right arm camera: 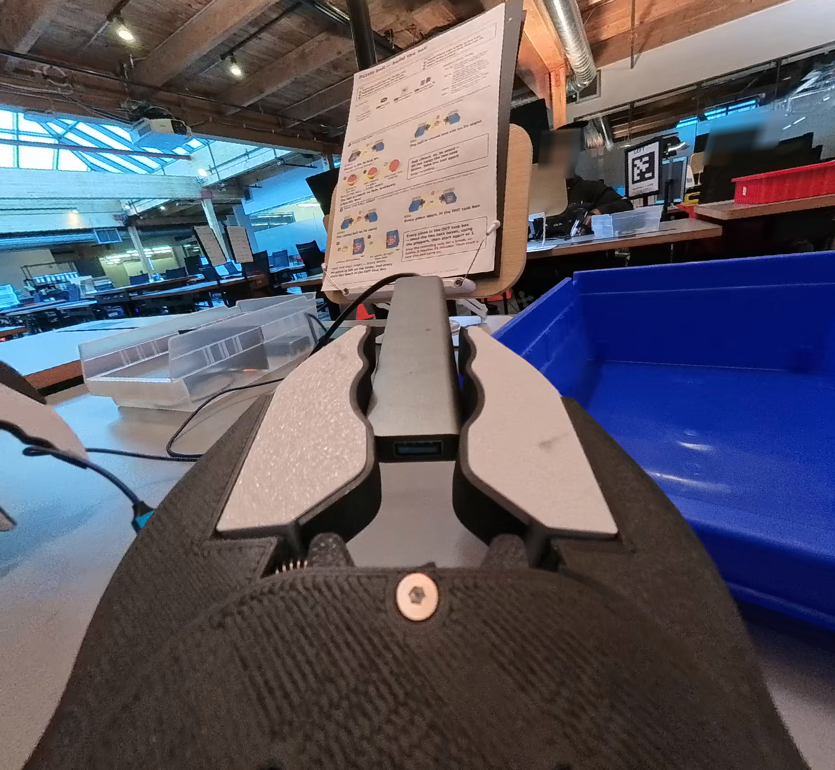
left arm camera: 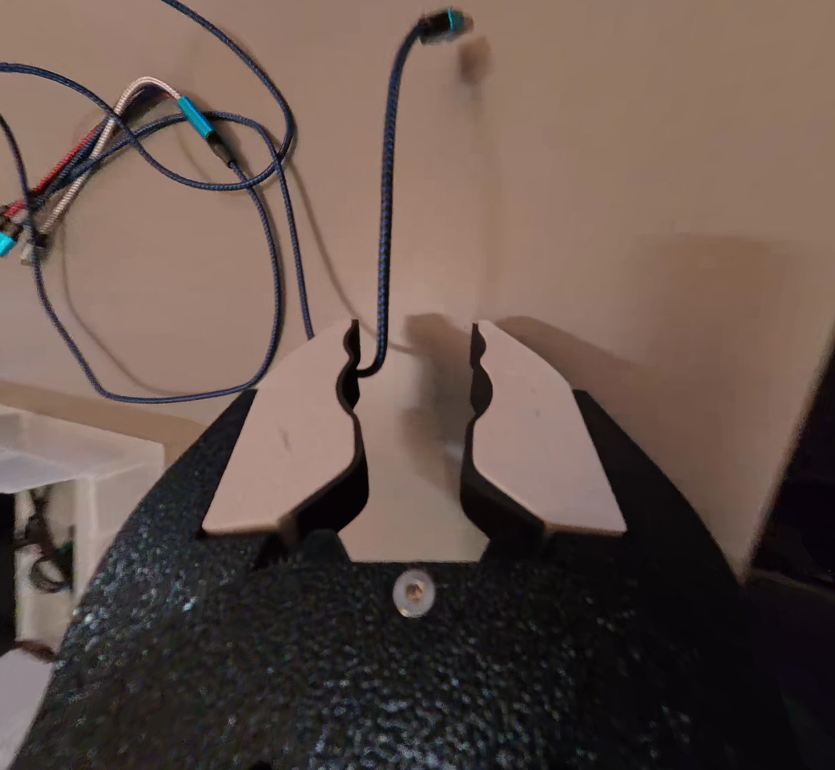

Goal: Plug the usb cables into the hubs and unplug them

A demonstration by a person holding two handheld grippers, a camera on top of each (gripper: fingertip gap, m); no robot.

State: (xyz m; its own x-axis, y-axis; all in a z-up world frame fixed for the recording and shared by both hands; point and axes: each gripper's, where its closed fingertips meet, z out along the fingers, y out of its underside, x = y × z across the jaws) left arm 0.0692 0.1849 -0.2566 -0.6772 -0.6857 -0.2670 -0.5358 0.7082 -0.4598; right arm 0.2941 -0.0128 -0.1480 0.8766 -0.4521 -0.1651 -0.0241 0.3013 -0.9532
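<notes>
In the left wrist view my left gripper [left arm camera: 413,328] is open over the beige table [left arm camera: 587,138]. A dark blue braided USB cable [left arm camera: 388,188] touches the inner notch of the left finger [left arm camera: 289,432] and runs on to its teal-ringed plug [left arm camera: 445,25]. My right gripper [right arm camera: 415,332] is shut on a grey USB hub [right arm camera: 413,369], which is held lengthwise with a blue USB port [right arm camera: 418,449] facing the camera. The hub's black lead [right arm camera: 217,405] trails off to the left. The left gripper's finger [right arm camera: 36,423] and the cable's teal plug [right arm camera: 142,515] show at the left edge of the right wrist view.
A tangle of blue, red and beige cables [left arm camera: 194,125] lies at the left of the table, by a clear box [left arm camera: 68,454]. A blue bin [right arm camera: 677,387] stands close on the right, clear plastic trays [right arm camera: 180,355] at the left, and an instruction sheet on a stand [right arm camera: 424,152] behind the hub. There is about 30 cm between the tips of the two grippers.
</notes>
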